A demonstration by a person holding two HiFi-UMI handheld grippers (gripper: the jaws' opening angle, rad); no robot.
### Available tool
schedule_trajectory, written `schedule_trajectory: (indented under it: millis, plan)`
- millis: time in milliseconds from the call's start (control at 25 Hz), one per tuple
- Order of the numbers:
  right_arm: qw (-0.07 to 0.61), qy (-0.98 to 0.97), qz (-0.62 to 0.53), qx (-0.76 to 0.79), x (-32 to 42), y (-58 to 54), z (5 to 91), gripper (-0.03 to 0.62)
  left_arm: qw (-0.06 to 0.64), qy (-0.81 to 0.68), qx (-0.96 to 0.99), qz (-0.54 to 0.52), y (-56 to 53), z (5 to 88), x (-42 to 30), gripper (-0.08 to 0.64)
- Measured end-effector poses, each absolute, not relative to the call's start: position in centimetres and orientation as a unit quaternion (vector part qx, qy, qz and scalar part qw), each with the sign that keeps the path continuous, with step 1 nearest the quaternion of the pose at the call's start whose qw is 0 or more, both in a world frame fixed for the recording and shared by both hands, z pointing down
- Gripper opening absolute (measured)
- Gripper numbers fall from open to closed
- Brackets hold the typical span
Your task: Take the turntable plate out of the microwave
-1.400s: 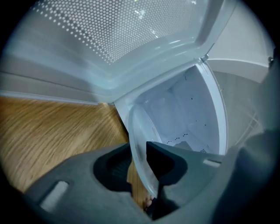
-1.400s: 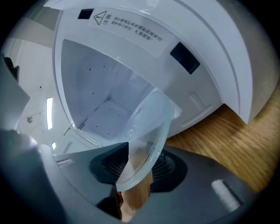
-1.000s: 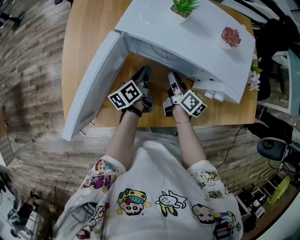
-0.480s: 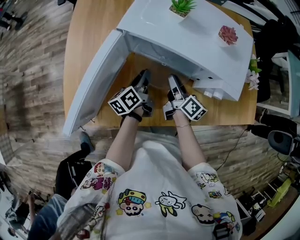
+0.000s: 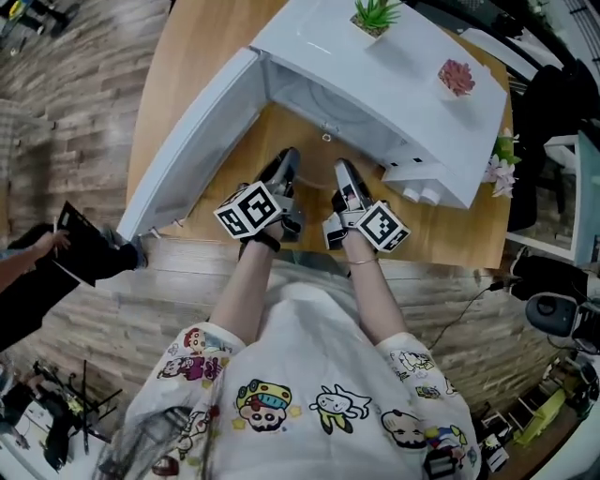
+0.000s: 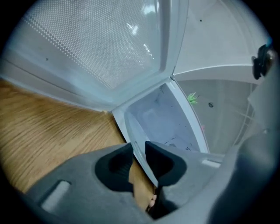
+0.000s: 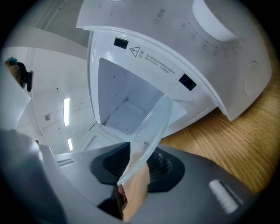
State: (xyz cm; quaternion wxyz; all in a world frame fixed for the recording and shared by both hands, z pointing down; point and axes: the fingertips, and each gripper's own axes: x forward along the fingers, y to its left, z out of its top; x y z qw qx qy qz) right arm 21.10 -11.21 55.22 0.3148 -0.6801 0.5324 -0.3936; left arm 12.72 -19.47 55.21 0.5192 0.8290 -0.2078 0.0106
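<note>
Glass plate point(image 7: 153, 122) is clamped at its near rim by 2 grippers, the left gripper point(image 5: 284, 167) and the right gripper point(image 5: 345, 178), with pads pressed on the glass. It is held before the open microwave point(image 5: 375, 75), over the table point(image 5: 187, 56) near its front edge. The door point(image 5: 187, 150) is swung open leftward.

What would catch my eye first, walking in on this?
A white microwave on the round wooden table, its door standing wide open at the left. Before its mouth, the left gripper and the right gripper each clamp the rim of a clear glass turntable plate. A green potted plant and a pink one sit on its top.
</note>
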Motion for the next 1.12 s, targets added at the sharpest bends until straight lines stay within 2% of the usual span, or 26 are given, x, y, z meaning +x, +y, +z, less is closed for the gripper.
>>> schedule_trajectory:
  millis: [480,1120]
  plan:
    - [0.302,0.566,-0.383,-0.665,19.3,-10.3,53.1,0.127,0.512,-0.217,0.831,-0.013,-18.0,53.3,10.4,0.084]
    - [0.312,0.563,-0.361,-0.675,11.6,-6.4,49.3,0.129,0.500,-0.187,0.845,-0.021,-14.5,48.6,3.0,0.084]
